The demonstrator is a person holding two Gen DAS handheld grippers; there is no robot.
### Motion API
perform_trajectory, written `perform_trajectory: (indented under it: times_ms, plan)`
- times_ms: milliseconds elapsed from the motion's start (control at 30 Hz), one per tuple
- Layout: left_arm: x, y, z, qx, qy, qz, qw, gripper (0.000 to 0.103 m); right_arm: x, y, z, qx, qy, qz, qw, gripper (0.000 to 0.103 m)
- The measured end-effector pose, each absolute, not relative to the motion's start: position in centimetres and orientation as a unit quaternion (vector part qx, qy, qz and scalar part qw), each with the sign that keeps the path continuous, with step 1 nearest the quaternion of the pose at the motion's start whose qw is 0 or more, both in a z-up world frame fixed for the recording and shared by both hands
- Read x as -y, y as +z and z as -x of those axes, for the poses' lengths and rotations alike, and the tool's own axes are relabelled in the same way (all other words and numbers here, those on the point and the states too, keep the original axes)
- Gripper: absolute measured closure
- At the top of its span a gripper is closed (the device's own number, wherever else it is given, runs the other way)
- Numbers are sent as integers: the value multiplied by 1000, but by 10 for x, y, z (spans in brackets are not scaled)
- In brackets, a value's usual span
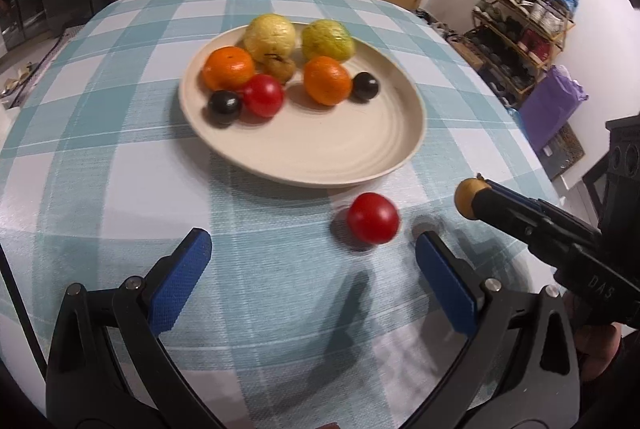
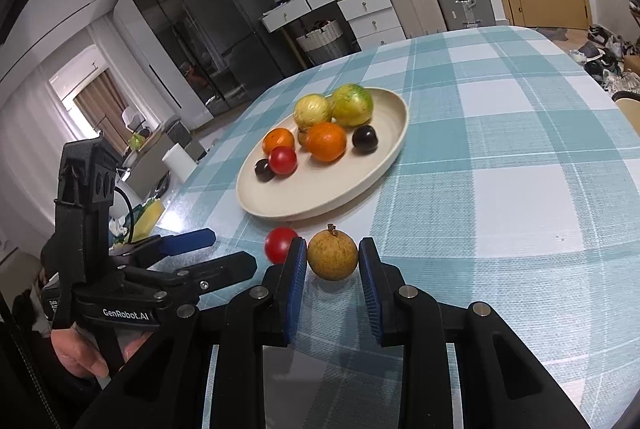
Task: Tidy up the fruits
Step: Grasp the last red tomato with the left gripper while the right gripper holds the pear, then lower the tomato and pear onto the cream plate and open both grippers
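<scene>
A cream plate (image 1: pixel 320 149) (image 2: pixel 304 197) on the checked tablecloth holds two yellow-green guavas, two oranges, a red tomato, two dark plums and a small brown fruit. A loose red tomato (image 1: pixel 373 218) (image 2: pixel 280 244) lies on the cloth just in front of the plate. My left gripper (image 1: pixel 314 257) is open, its blue pads behind and either side of that tomato. My right gripper (image 2: pixel 332 257) brackets a small brown round fruit (image 2: pixel 332 256) (image 1: pixel 468 198); the left pad touches it, and a narrow gap shows at the right pad.
The table (image 1: pixel 100 109) is covered in a teal and white checked cloth and drops off at the right, where a shoe rack (image 1: pixel 520 29) stands. Drawers, suitcases and a fridge (image 2: pixel 224 41) stand beyond the far edge.
</scene>
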State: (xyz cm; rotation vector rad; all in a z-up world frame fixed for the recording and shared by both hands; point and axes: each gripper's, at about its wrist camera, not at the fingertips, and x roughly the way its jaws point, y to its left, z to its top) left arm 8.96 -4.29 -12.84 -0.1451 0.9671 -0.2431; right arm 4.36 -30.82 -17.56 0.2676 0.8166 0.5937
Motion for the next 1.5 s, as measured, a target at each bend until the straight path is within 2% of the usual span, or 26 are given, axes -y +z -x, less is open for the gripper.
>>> perform_trajectory:
  times_ms: [233, 367, 433, 567, 633, 667, 700, 733, 767, 1033, 1500]
  plan:
    - [59, -130, -96, -464, -132, 64, 874, 2, 325, -175, -44, -381, 279, -138, 870, 76]
    - [67, -131, -101, -461, -142, 56, 874, 6, 330, -173, -44, -378, 279, -141, 872, 76]
    - [70, -132, -103, -463, -152, 56, 871, 17, 332, -171, -43, -375, 281, -140, 872, 76]
    - [73, -133, -107, -468, -157, 58, 868, 31, 333, -170, -42, -369, 284, -139, 874, 76]
    - [74, -133, -107, -470, -162, 61, 865, 50, 335, -171, -43, -370, 286, -141, 873, 76]
    - [74, -133, -107, -472, -164, 61, 864, 53, 335, -171, -43, -370, 286, -142, 873, 76]
    - [74, -133, -107, -472, -166, 60, 864, 61, 336, -171, -44, -370, 286, -143, 872, 76]
    - [75, -133, -107, -474, -172, 62, 861, 73, 336, -171, -44, -370, 286, -143, 872, 76]
    - [75, -134, -108, -478, -178, 64, 858, 75, 337, -171, -44, -371, 285, -144, 872, 76]
    - [77, -129, -98, -477, -206, 77, 851, 76, 339, -172, -46, -372, 284, -148, 871, 76]
    - [56, -85, -113, -428, -204, 82, 876, 76, 327, -151, -68, -357, 298, -143, 874, 76]
